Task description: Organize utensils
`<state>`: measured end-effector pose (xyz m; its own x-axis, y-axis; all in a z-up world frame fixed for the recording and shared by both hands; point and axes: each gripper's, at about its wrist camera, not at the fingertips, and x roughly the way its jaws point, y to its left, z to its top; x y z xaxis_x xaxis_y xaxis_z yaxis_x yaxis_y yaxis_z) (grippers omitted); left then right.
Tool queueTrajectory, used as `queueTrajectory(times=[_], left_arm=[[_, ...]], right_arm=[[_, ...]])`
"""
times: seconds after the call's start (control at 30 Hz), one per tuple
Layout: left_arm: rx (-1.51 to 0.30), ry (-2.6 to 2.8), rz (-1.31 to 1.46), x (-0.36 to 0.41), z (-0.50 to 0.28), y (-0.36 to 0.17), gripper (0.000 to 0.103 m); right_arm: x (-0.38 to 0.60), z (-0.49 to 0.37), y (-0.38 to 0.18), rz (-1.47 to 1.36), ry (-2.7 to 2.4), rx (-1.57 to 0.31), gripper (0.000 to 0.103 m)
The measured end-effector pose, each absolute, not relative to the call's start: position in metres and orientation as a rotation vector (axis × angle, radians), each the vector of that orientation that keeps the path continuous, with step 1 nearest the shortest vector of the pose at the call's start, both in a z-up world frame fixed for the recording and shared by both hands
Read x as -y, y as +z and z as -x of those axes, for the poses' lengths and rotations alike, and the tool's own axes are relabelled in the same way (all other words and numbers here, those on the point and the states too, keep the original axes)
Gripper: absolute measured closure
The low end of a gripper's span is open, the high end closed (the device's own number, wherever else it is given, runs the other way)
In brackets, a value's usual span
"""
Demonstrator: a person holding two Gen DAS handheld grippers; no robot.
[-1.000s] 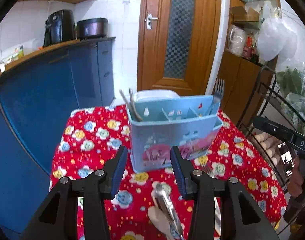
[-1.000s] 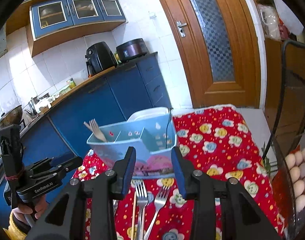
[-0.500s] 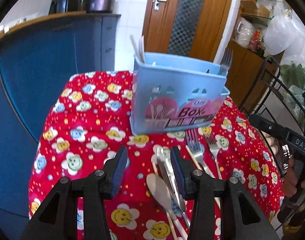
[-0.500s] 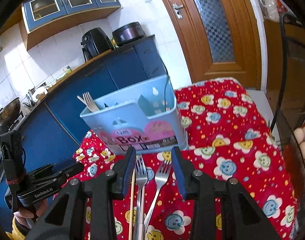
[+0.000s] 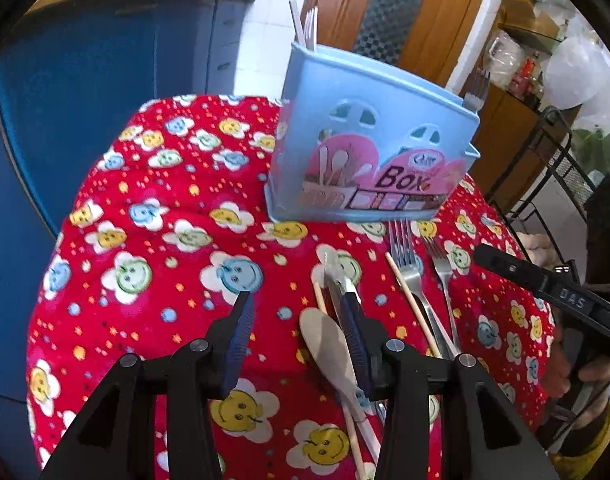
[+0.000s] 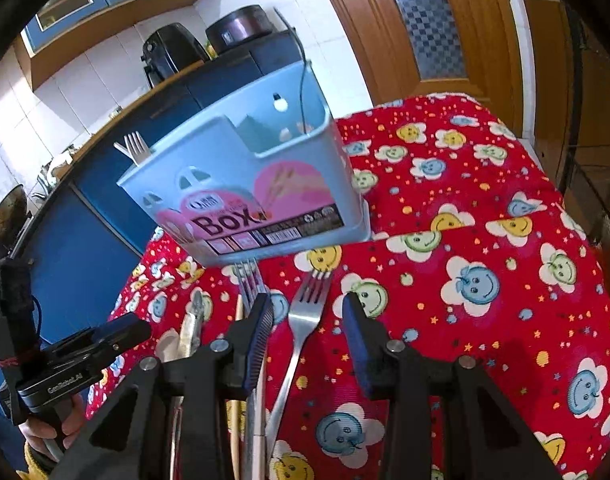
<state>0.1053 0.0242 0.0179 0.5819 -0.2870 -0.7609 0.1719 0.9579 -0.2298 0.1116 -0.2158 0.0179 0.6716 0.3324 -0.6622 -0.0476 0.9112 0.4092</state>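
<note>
A light blue utensil box [image 5: 369, 148] marked "Box" stands on the red flowered tablecloth [image 5: 153, 216]; it also shows in the right wrist view [image 6: 245, 196]. Forks stick up from it at both ends. In front of it lie two forks [image 5: 405, 256], chopsticks [image 5: 411, 304], a wooden spoon [image 5: 329, 340] and a metal utensil [image 5: 337, 276]. My left gripper [image 5: 297, 332] is open and empty, low over the cloth, the spoon by its right finger. My right gripper [image 6: 309, 320] is open, a fork [image 6: 305, 320] lying between its fingers below.
Blue kitchen cabinets [image 5: 85, 60] stand left of the table, with a wooden door [image 5: 385, 8] behind. A black wire rack [image 5: 553, 168] with eggs stands to the right. The cloth's right half [image 6: 485, 240] holds no utensils.
Both grippers have come down and closer to the table; the box and the loose utensils now look larger. The fork now sits between the right fingers. Both stay open.
</note>
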Motion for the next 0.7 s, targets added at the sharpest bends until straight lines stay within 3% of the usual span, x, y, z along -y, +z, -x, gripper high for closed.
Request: queueTrajectory(times=[0.57,0.7], left_arm=[[-0.984,-0.333,0.187,-0.019,-0.102,-0.008,0.058],[-0.983,-0.360,0.218,-0.021,-0.103,-0.010,0.076]], right_arm=[[0.213,-0.136,-0.011,-0.422,0.267,-0.923,0.063],[0.213,-0.141,-0.012,-0.432,0.280,-0.930,0.063]])
